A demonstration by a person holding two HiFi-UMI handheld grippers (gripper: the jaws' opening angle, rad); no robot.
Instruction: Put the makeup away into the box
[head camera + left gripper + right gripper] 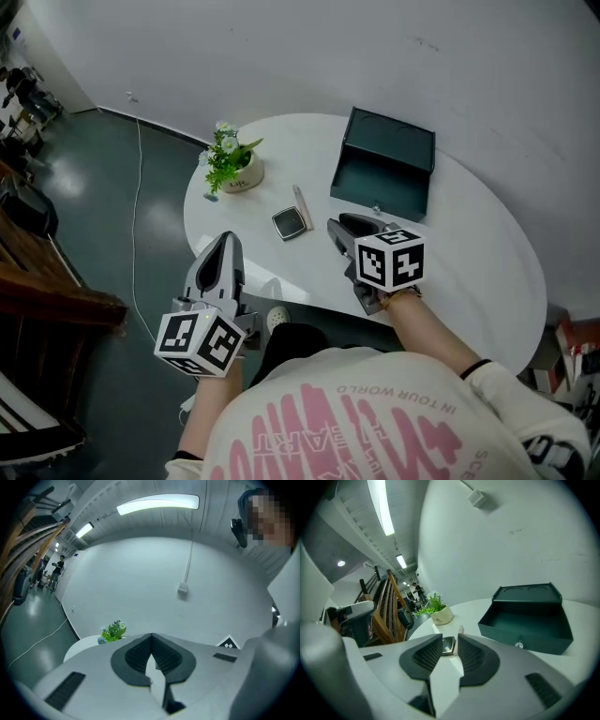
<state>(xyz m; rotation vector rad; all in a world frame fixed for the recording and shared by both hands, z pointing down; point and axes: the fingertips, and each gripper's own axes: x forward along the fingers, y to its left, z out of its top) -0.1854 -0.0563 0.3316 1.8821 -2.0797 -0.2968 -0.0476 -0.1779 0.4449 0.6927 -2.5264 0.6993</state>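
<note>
dark compact (pixel 447 645) beyond right gripper (pixel 450 638) | jaws slightly apart, empty | left gripper (pixel 151 635) closed, empty

A cream sweatshirt (pixel 394 384) with pink lettering, a black wristband (pixel 475 367). The left gripper (pixel 225 240) and right gripper (pixel 341 225) are pale grey, with dark ribbed fingers (pixel 423 656) and a black-and-white marker cube (pixel 389 260) on each.

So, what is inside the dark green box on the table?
The box stands open, lid up behind, and the floor that shows is bare: no makeup inside. Its front wall covers the nearest strip of floor. The compact lies on the table, outside.
</note>
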